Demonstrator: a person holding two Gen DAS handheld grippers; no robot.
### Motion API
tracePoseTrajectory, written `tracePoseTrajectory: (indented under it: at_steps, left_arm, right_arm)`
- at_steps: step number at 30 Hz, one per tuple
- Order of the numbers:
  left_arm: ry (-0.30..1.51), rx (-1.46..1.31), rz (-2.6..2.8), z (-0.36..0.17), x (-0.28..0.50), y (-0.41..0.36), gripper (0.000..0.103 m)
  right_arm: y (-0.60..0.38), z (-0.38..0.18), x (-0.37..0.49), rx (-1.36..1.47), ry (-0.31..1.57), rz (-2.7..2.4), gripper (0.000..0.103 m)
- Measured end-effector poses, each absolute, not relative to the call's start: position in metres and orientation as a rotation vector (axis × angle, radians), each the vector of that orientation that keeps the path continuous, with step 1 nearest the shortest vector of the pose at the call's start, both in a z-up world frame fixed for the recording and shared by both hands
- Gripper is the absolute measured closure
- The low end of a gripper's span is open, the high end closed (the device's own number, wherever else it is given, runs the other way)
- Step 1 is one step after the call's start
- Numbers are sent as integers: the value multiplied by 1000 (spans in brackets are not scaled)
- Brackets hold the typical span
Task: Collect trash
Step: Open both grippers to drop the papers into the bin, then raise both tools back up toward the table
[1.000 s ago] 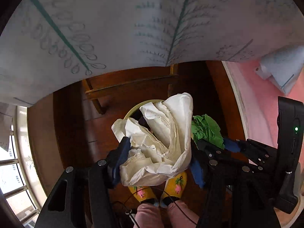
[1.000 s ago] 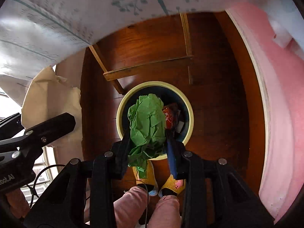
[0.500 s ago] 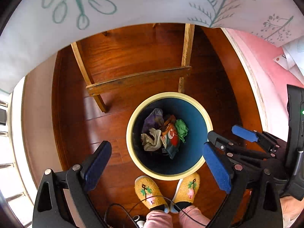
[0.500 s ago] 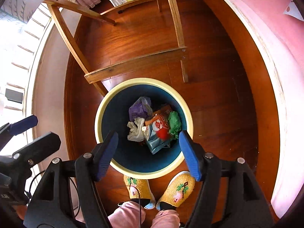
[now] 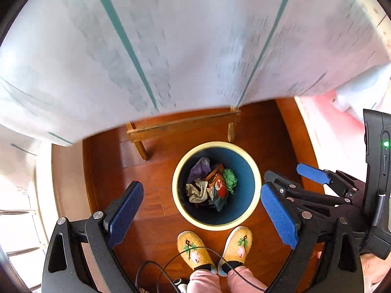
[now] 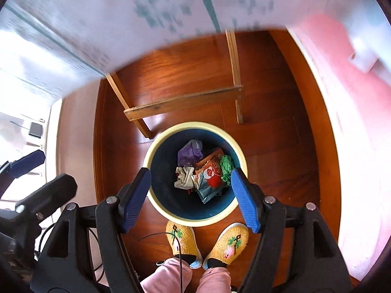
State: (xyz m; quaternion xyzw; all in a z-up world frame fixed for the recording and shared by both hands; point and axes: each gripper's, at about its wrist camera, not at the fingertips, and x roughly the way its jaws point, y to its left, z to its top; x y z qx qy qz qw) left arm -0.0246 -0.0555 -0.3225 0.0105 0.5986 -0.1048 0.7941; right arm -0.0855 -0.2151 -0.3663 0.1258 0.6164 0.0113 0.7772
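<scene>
A round bin with a cream rim (image 5: 179,207) (image 6: 158,207) and blue inside stands on the wooden floor below both grippers. Inside lie a crumpled white paper (image 5: 196,191) (image 6: 184,177), a green paper ball (image 5: 230,177) (image 6: 226,166), a purple bag (image 5: 199,168) (image 6: 189,152) and a red-and-silver snack wrapper (image 5: 218,190) (image 6: 210,178). My left gripper (image 5: 201,211) is open and empty, high above the bin. My right gripper (image 6: 190,199) is open and empty above the bin; it also shows at the right of the left wrist view (image 5: 315,174).
A white tablecloth with green leaf print (image 5: 171,48) (image 6: 122,19) hangs over the top of both views. Wooden table legs with a crossbar (image 5: 180,127) (image 6: 185,101) stand behind the bin. The person's yellow slippers (image 5: 193,250) (image 6: 183,241) are just in front of it. A pink surface (image 6: 354,122) lies at the right.
Both grippers opened and let go: the white paper and the green paper ball fell into the bin. Both grippers then rose, and the tablecloth now fills more of the view.
</scene>
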Motion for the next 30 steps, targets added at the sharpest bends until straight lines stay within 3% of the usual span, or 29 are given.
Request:
tracePoseTrajectory:
  at_steps: [18,30]
  left_arm:
    - [1138,44,-284,-91,-46,-27,5]
    - [942,65,-340,26,-31,-18,5]
  right_arm:
    - [-201,-147,-105,300,1179,144,34]
    - [-201,-23,-104,300,1034,108,33]
